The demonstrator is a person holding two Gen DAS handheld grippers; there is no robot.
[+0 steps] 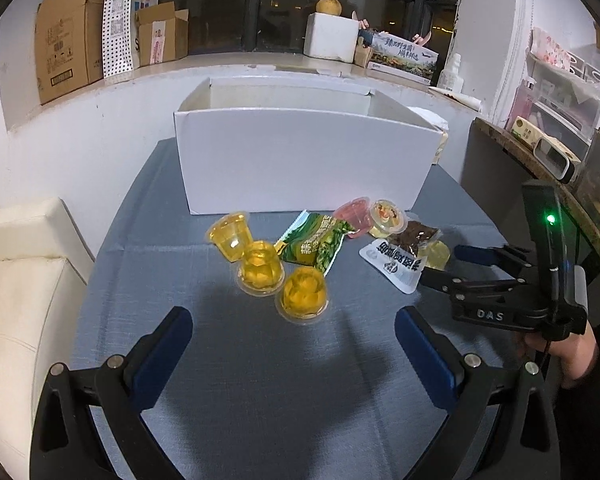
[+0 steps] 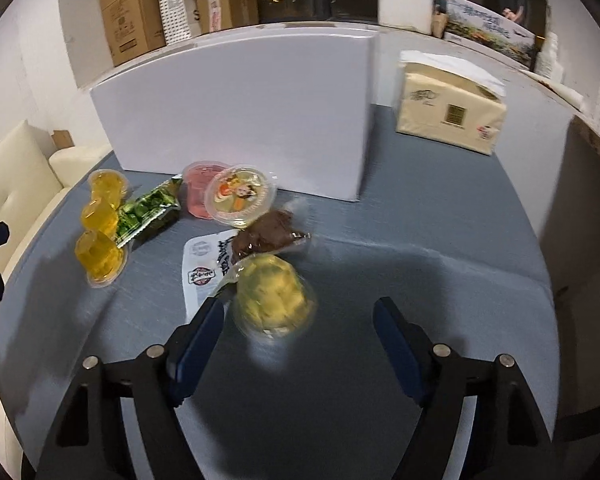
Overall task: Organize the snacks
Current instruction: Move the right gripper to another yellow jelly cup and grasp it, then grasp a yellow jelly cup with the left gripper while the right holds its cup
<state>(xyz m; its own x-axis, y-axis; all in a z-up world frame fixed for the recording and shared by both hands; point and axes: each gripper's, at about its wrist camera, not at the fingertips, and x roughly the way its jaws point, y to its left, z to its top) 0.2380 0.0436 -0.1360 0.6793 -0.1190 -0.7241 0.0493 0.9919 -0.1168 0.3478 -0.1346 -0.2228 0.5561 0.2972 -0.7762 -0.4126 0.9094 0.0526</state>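
Note:
Snacks lie on the blue-grey table in front of a white open box (image 1: 300, 160), which also shows in the right wrist view (image 2: 240, 112). Three orange jelly cups (image 1: 260, 266) sit left of a green packet (image 1: 320, 242). A pink cup (image 1: 352, 214), a lidded cup (image 1: 386, 216), a brown packet (image 1: 418, 236) and a white pouch (image 1: 392, 266) lie to the right. My left gripper (image 1: 294, 336) is open, just short of the nearest orange cup. My right gripper (image 2: 300, 320) is open around a pale yellow jelly cup (image 2: 274, 296), blurred, beside the white pouch (image 2: 206, 268).
A tissue pack (image 2: 448, 116) stands right of the box. A cream sofa (image 1: 24, 280) is at the table's left. A dark shelf (image 1: 540, 152) with clutter is at the right. Cardboard boxes (image 1: 68, 56) sit on the window ledge behind.

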